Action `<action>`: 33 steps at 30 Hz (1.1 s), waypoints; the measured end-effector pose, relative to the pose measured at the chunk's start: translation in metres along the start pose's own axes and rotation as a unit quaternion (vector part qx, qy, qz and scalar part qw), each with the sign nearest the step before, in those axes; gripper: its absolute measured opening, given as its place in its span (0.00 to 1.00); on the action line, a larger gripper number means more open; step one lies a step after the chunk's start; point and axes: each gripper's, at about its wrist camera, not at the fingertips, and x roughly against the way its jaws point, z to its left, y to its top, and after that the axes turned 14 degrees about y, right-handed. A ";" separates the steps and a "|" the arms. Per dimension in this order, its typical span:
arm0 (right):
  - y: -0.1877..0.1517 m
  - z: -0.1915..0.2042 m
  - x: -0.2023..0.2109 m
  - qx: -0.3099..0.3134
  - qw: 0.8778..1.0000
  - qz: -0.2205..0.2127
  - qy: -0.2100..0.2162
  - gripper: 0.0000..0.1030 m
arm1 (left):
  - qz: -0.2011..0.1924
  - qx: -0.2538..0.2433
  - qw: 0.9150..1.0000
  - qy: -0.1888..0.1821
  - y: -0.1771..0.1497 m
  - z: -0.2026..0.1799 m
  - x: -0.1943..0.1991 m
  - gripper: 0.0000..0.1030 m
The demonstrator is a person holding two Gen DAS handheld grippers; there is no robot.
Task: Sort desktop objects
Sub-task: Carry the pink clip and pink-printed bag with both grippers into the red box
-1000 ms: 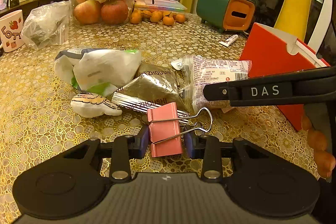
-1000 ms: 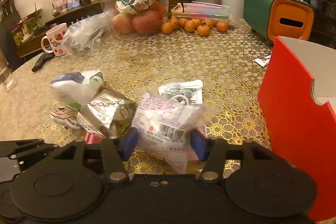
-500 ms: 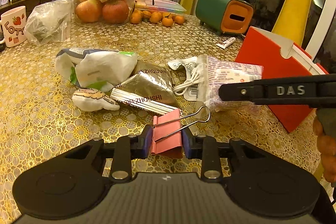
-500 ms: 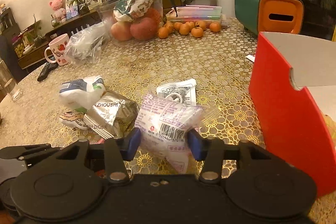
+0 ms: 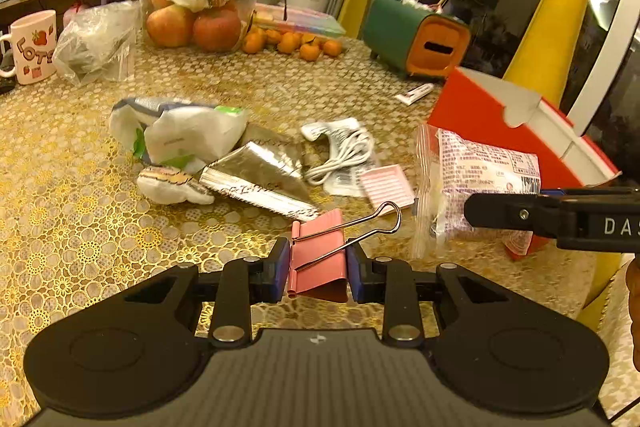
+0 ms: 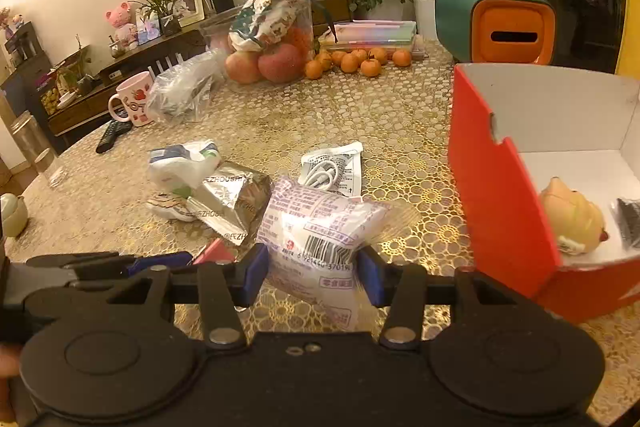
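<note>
My left gripper (image 5: 318, 267) is shut on a pink binder clip (image 5: 320, 259) and holds it above the table. My right gripper (image 6: 312, 273) is shut on a clear snack packet (image 6: 316, 227), lifted off the table; the packet also shows in the left wrist view (image 5: 476, 183). A red open box (image 6: 500, 195) stands to the right, with a small yellow toy (image 6: 572, 219) and a dark item inside. A silver foil pouch (image 5: 260, 179), a white bag (image 5: 180, 135), a white cable in a packet (image 5: 344, 155) and a pink ridged card (image 5: 386, 185) lie on the table.
The gold lace tablecloth (image 5: 80, 227) covers the table. At the back stand a fruit container (image 5: 200, 15), tangerines (image 5: 296, 43), a green-orange holder (image 5: 416, 35), a plastic bag (image 5: 96, 43) and a pink mug (image 5: 32, 47). A remote (image 6: 112, 135) lies far left.
Both grippers have risen with their loads. The snack packet has moved right toward the red box, uncovering the cable packet and the pink card.
</note>
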 end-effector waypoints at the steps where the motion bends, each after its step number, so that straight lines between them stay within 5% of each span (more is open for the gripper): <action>1: 0.000 0.001 0.006 0.001 1.000 -0.002 0.002 0.46 | -0.002 0.000 1.000 -0.004 0.001 -0.002 0.004 0.28; 18: 0.004 -0.019 0.095 -0.007 0.999 -0.042 0.003 0.46 | -0.048 -0.009 0.996 -0.070 0.029 -0.052 0.067 0.28; 33: 0.010 -0.084 0.148 -0.043 0.995 -0.074 -0.042 0.46 | -0.056 -0.044 0.990 -0.122 0.062 -0.128 0.071 0.28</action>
